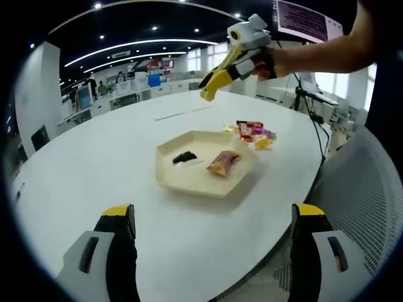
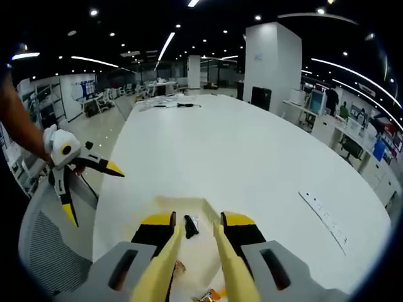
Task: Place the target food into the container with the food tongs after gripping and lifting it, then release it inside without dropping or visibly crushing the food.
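In the left gripper view, your left tongs (image 1: pixel 214 220) stand wide open and empty at the near edge of the counter (image 1: pixel 101 151), held back so the tray (image 1: pixel 189 179) stays clear. The tray holds a small dark item (image 1: pixel 184 157) and a brown packet (image 1: pixel 223 162). The loose snacks (image 1: pixel 253 133) lie just beyond its far right corner. Your right tongs (image 1: pixel 208 91) hang high above them, seemingly closed, holding nothing.

In the right gripper view, those tongs (image 2: pixel 196 234) are nearly together and empty, aimed down over the tray (image 2: pixel 165 204) and dark item (image 2: pixel 191 225), probably lining up a pick. Your left tongs (image 2: pixel 94 195) show spread at the left.
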Motion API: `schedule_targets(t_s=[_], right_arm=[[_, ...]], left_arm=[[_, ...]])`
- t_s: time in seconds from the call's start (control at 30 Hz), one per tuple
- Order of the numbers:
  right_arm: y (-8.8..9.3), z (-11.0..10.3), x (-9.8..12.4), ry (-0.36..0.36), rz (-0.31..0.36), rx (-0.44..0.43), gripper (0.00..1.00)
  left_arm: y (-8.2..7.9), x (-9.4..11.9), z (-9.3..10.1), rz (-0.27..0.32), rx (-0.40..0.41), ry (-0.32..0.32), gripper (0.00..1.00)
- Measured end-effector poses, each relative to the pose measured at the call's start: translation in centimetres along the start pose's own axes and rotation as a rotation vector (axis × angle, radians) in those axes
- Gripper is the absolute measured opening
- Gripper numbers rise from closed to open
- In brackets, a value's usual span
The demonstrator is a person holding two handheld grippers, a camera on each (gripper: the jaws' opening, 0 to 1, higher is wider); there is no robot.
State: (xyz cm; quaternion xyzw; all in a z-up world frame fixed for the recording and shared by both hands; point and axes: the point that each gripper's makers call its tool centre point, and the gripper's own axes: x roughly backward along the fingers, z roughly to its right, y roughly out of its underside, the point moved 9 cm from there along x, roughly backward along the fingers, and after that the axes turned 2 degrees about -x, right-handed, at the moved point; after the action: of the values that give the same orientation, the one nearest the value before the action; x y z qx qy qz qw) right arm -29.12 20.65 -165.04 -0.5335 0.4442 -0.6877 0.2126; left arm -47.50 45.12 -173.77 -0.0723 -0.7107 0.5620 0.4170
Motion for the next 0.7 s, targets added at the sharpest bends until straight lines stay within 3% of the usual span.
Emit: schedule_targets(t_s=[0.3, 0.7], right_arm=[[1.5, 0.7, 2.4, 0.029, -0.008, -0.019, 0.27], [3.3, 0.8, 4.9, 0.058, -0.005, -0.045, 0.28]], left_arm=[[-0.2, 0.0, 0.1, 0.02, 0.017, 0.023, 0.99], [0.0, 0.0, 0.1, -0.011, -0.003, 0.015, 0.98]])
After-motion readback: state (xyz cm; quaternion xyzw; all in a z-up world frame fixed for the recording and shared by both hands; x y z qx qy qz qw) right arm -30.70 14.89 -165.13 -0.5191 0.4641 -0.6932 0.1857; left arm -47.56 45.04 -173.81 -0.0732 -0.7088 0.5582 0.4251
